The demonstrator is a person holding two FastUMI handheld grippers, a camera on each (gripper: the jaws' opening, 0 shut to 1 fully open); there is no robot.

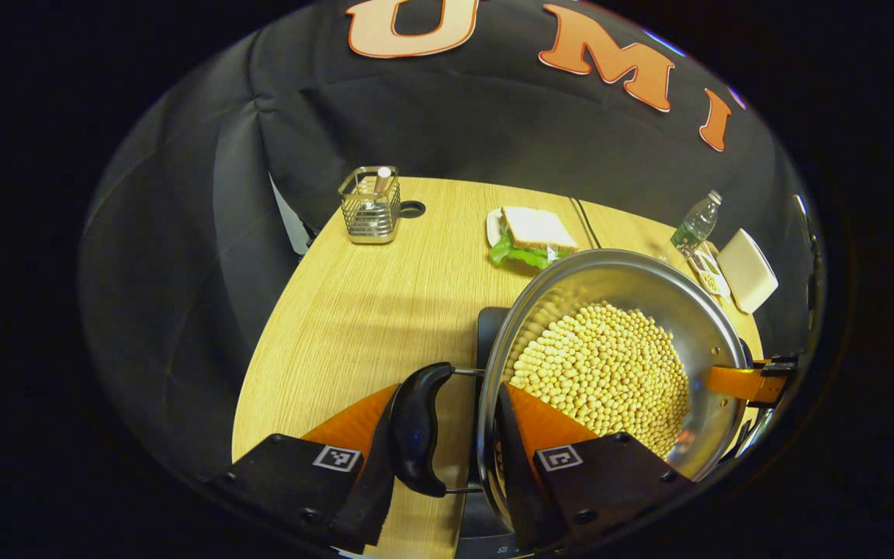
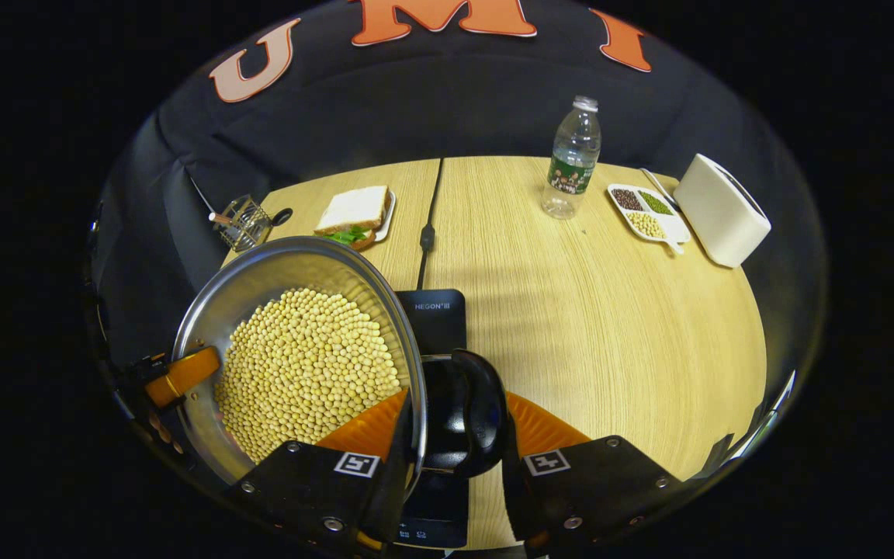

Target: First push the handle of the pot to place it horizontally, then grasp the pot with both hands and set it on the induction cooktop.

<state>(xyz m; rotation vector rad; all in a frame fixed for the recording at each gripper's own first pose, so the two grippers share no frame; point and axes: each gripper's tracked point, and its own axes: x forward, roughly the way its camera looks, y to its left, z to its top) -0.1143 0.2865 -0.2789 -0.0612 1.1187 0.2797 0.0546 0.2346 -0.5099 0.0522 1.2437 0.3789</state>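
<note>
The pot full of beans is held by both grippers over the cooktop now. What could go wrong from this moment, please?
1. The pot looks tilted and holds many loose beans; they could spill over the rim.
2. Each gripper, left and right, holds only a small black handle with the rim, so the pot may slip or swing.
3. The cooktop lies partly under the pot; a careless lowering might land off-centre.

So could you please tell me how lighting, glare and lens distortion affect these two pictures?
Left gripper view: fisheye bends the table edge into a curve; the pot wall shows soft glare, and faint shadow bands cross the wood. Right gripper view: the same curving, strongest at the rim, where the toaster leans; the pot rim glints; beans stay sharp, each hand-held gripper looms large.
</note>
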